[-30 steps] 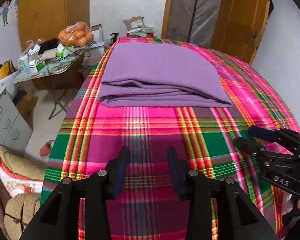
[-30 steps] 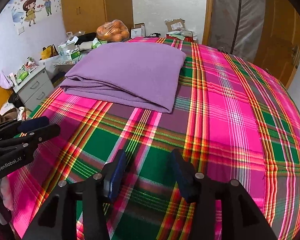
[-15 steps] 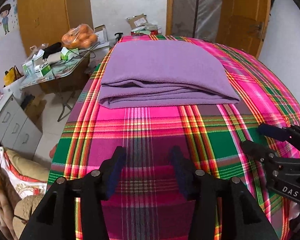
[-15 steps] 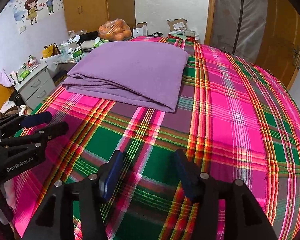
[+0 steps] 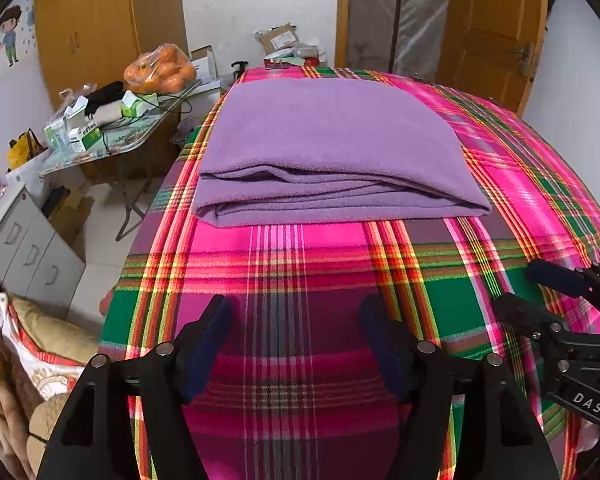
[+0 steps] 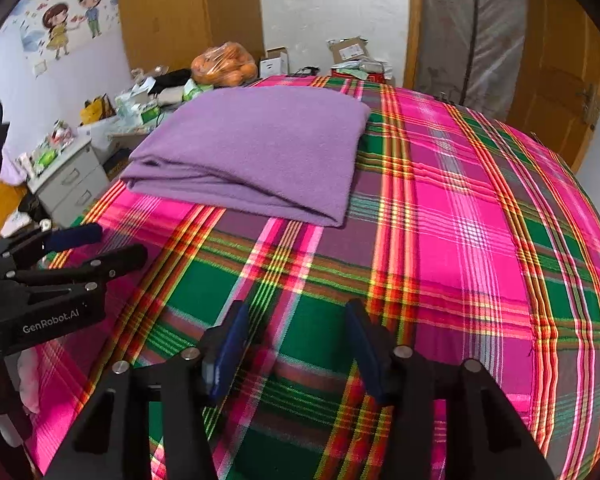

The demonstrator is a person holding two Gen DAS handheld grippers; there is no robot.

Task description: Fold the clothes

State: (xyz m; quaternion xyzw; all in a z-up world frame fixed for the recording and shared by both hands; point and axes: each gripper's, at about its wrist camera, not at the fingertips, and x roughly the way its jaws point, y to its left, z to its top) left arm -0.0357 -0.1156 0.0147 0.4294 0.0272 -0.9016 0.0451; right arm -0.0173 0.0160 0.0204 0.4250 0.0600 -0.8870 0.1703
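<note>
Left wrist: purple cloth (image 5: 332, 148) folded flat; left gripper (image 5: 296, 320) opening, right gripper (image 6: 296, 328) closing, both empty.

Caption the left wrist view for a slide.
Folded purple fleece cloth lying on the pink-and-green plaid bedcover, with the empty left tool opening over bare plaid just short of it.

One folded purple cloth (image 5: 332, 148), one plaid bedspread (image 5: 440, 280), two tongs (image 5: 296, 320).

A bed covered with a pink, green and red plaid sheet (image 5: 300, 280) fills the lower and middle frame, and one folded purple cloth (image 5: 332, 148) lies flat on it toward the upper centre.
</note>
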